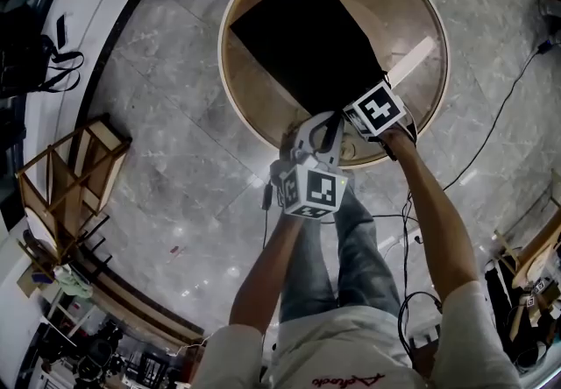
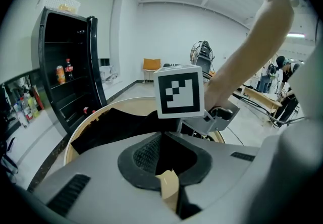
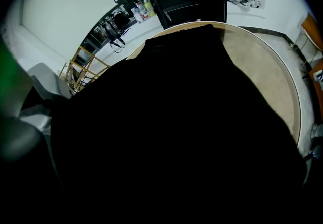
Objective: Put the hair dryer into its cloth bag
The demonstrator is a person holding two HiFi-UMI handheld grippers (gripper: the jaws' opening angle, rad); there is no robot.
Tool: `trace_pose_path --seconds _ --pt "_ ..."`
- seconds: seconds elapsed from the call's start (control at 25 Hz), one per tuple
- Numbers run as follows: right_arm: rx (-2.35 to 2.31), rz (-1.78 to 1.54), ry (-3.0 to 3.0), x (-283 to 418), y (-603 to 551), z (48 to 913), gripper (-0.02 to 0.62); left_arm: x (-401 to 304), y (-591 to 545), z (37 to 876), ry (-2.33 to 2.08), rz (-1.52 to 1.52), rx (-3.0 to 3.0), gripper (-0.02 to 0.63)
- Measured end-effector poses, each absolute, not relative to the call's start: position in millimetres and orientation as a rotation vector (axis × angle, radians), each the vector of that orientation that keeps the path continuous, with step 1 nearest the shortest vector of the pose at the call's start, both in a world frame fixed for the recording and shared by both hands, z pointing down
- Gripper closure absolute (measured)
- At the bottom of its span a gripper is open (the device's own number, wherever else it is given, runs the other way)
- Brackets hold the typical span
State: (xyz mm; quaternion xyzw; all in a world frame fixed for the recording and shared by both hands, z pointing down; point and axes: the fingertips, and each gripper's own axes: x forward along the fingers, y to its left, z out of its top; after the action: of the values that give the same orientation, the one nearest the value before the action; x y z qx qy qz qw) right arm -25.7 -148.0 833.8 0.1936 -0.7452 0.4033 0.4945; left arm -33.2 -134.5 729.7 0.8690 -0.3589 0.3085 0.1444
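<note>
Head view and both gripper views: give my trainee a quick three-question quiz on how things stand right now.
1. True or false: the cloth bag lies on the round table.
2. What fills most of the right gripper view? A) marble floor B) black cloth C) a bottle
3. Fill in: the left gripper has its jaws on the ____, held at the table's near edge.

Key: 1 true; 2 B, the bag's own cloth; 3 hair dryer.
</note>
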Motion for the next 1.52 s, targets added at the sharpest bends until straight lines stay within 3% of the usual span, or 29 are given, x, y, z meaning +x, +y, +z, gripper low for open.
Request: trace_pose_path --seconds 1.12,1.52 --pt "0.507 0.730 -1.755 -27 -156 860 0.357 -47 -120 758 -0.994 0.890 2.411 0.566" --pt "0.480 0.848 -1.880 -19 -127 854 0.239 -44 -117 756 -0.997 0.888 2.410 0.566"
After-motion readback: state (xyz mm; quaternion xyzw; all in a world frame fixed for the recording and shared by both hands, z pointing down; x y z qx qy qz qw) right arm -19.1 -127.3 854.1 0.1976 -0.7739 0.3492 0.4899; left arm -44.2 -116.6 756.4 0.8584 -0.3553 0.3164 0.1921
